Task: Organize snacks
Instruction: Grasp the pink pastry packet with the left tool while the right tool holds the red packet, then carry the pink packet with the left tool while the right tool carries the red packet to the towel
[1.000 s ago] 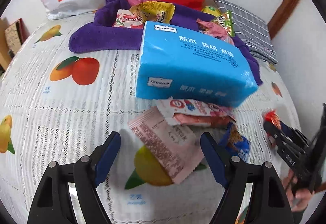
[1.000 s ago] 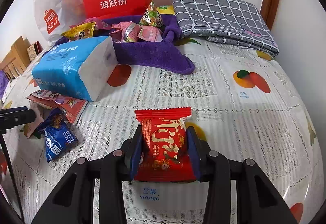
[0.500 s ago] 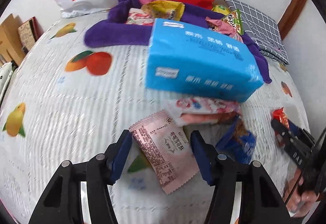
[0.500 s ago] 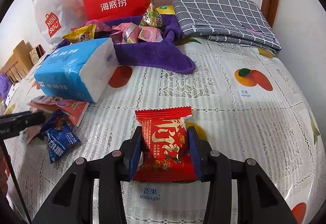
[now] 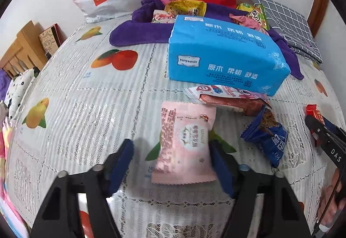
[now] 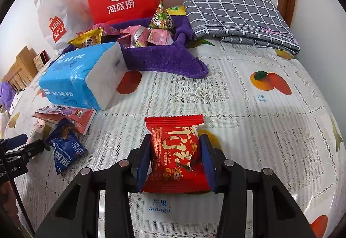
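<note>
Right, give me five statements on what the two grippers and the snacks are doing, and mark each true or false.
1. The right gripper is clamped on the red snack packet. True.
2. The left gripper is fully shut on the pink snack packet. False: its fingers are apart, the packet lies between them, and a gap shows beside the left finger.
3. The blue tissue pack lies on the purple cloth. False: it rests on the fruit-print tablecloth, in front of the cloth.
4. Several snack packets lie on the purple cloth. True.
5. The dark blue snack packet is held by a gripper. False: it lies loose on the tablecloth.
</note>
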A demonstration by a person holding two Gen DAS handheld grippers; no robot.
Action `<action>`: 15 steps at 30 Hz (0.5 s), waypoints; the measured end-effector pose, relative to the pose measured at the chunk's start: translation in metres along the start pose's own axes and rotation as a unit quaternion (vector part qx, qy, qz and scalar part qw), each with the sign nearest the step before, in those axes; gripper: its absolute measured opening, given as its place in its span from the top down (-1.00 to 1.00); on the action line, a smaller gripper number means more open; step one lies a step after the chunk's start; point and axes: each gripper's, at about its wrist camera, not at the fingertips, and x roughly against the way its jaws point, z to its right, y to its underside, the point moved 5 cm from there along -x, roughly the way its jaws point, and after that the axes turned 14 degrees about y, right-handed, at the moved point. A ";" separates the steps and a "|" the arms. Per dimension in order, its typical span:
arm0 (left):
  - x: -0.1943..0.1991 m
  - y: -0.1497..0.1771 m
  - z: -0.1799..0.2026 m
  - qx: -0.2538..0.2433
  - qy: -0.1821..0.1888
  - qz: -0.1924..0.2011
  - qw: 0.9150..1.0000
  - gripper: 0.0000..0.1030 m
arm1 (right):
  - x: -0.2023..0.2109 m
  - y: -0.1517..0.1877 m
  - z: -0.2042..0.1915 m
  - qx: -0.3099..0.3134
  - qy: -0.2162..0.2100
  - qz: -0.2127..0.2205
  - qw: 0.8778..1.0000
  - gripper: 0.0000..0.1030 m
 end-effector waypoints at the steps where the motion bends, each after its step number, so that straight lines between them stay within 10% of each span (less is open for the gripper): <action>1: 0.001 -0.001 0.000 -0.004 0.003 0.001 1.000 -0.01 | 0.000 0.000 0.000 0.000 0.001 0.000 1.000 0.12; 15: 0.024 0.002 -0.009 -0.026 0.095 -0.001 0.995 0.28 | 0.000 0.001 0.000 0.006 0.006 0.003 1.000 0.15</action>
